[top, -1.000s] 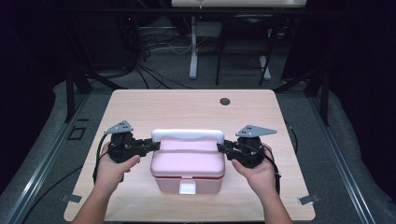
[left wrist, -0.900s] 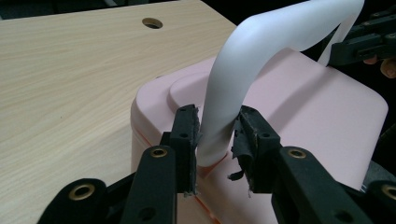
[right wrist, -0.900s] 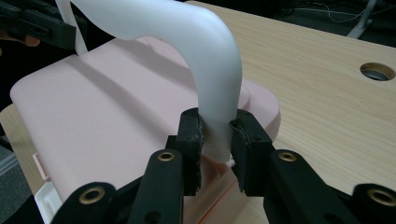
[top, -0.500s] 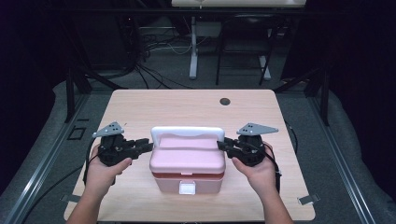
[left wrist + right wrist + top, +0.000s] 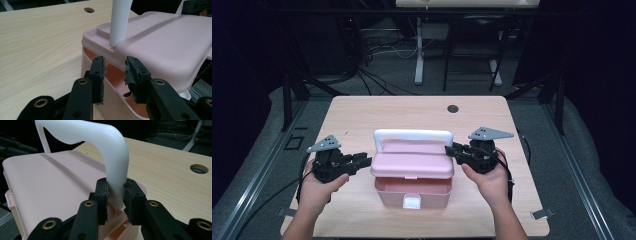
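I had the pink lidded box point(image 5: 413, 182) near the front middle of the wooden table point(image 5: 362, 115), its white latch point(image 5: 411, 202) facing me and its lid point(image 5: 413, 159) lifted a little off the base. My left gripper point(image 5: 362, 161) had been at the lid's left end a second before; now it had drawn back, its jaws having just been opening, and they stood spread with nothing between them, the pads point(image 5: 98, 75) just short of the lid edge. My right gripper point(image 5: 454, 151) had kept its place, pinching the right leg of the white handle point(image 5: 115, 180). I judged the lid now hung on the right grip alone, so opening it fell to that hand.
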The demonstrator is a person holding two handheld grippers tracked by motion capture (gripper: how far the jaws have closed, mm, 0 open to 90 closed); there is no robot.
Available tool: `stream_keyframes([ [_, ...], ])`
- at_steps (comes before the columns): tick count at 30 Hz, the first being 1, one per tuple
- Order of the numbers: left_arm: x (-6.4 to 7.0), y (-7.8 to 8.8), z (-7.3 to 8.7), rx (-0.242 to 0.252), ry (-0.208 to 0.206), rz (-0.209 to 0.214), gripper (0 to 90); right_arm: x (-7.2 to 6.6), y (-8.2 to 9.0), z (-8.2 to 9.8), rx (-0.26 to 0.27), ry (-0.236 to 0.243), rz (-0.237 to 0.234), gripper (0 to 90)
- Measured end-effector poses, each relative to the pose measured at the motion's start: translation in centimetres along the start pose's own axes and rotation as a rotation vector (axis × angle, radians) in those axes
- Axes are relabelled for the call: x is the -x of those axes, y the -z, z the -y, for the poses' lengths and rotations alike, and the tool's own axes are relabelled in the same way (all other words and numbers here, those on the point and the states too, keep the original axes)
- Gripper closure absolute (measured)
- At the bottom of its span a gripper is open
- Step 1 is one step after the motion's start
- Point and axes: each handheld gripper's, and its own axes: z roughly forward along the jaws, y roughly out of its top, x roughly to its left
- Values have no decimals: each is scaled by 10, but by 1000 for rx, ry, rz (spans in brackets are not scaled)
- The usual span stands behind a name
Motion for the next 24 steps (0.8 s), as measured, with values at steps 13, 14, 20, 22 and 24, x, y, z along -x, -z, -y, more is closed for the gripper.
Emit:
stream_keyframes([
  [13,3,1,8,-25,-8,-16,677,3,-3,-6,16,-9,-13,740],
  [14,3,1,8,-24,-7,-16,677,3,-4,-7,20,-8,-12,740],
  [20,4,0,11,-34,-11,-15,677,4,-5,-8,21,-12,-12,740],
  [22,5,-1,11,-40,-13,-10,677,5,-5,-8,23,-15,-13,740],
  [24,6,-2,11,-38,-15,-5,677,5,-5,-8,19,-15,-13,740],
])
